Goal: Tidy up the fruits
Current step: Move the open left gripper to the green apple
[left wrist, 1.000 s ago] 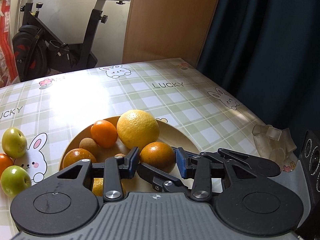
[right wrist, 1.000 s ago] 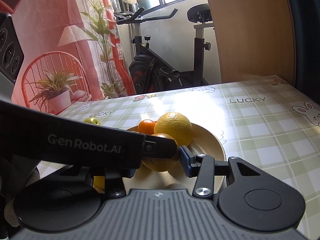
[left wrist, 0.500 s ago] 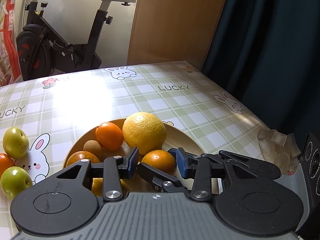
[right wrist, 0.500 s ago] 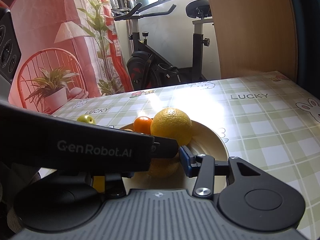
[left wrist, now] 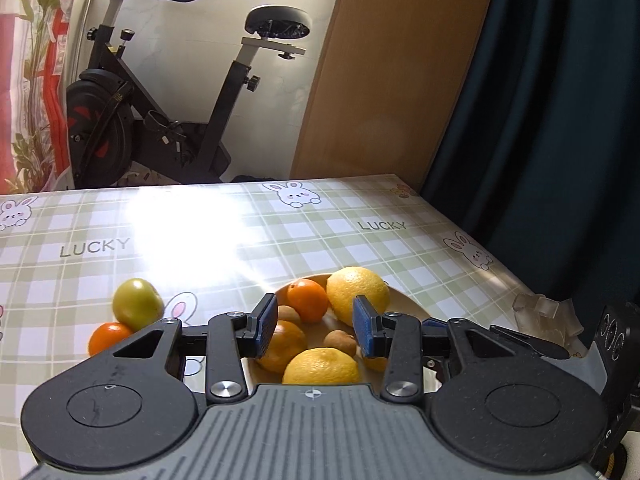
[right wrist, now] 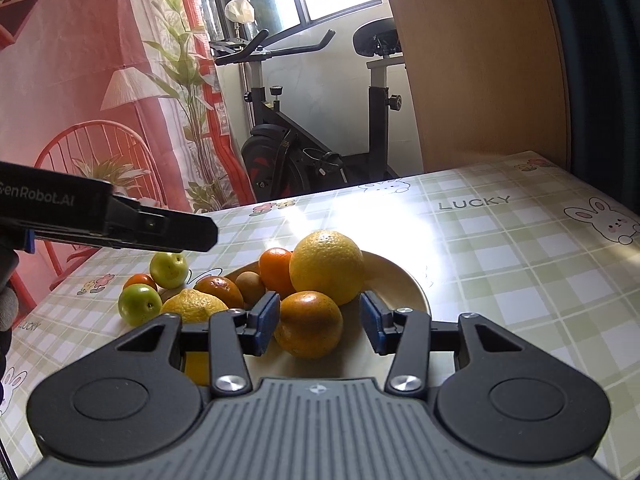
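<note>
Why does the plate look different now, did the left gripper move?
Yes. The left gripper pulled back and rose: in its view the plate has slid down and right, and the exercise bike shows more fully.

"LUCKY" printed repeatedly on checked bench cover point(left wrist: 280, 240): near far right corner, left side, near left edge. "enRobot.AI", partly cut, on left claw point(right wrist: 160, 228) body.
</note>
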The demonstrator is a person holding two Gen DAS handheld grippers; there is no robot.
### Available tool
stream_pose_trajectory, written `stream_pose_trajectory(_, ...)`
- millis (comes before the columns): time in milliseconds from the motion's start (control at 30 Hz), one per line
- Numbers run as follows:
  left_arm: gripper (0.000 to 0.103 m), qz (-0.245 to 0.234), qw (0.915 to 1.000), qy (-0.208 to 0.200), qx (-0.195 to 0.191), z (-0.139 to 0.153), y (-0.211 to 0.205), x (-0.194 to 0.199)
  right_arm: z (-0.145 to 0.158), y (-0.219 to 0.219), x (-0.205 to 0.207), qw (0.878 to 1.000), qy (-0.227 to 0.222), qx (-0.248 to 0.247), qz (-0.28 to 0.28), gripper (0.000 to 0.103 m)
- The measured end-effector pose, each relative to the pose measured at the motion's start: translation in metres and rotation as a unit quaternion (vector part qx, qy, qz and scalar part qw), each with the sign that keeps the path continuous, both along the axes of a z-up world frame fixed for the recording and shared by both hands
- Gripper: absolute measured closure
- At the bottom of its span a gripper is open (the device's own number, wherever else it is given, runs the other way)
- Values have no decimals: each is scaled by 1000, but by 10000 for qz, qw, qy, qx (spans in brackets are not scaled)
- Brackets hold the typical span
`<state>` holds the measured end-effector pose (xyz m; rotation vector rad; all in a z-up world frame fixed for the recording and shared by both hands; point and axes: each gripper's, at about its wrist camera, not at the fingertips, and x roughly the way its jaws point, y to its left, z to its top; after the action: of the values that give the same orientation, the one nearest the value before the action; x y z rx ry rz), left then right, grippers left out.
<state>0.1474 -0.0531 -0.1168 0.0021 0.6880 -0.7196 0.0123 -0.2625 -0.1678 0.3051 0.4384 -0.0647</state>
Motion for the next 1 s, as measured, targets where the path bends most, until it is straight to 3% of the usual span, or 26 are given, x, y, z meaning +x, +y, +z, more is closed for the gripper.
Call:
stream_pose_trajectory(233, 61, 769, 9970, -44, 35, 11, 64, 22, 21, 13, 4, 9996, -194, 51, 175, 54)
stream_pose_trajectory(500, 61, 1135, 9935, -82, -23, 17, 97, 32, 41, 66, 37, 9948, -284, -239, 950, 54)
stream_pose_trajectory(700, 61, 1340, 9909, 72, -129, 5, 115, 35, 37, 119, 73, 9863, 49, -556, 1552, 50)
stream_pose_trajectory(767, 61, 1399, 9899, 136, -178, 1, 121, 35, 31, 136, 82, 9832, 209, -699, 1671, 45)
stream_pose_trajectory(900, 61, 1450, 9889, 204, -255, -5, 128, 34, 17, 158, 102, 9806, 498, -830, 1707, 37)
stream_pose_trajectory(1000, 61, 1455, 9886, 269, -291, -9, 131, 37, 7, 163, 118, 9812, 746, -722, 1624, 37)
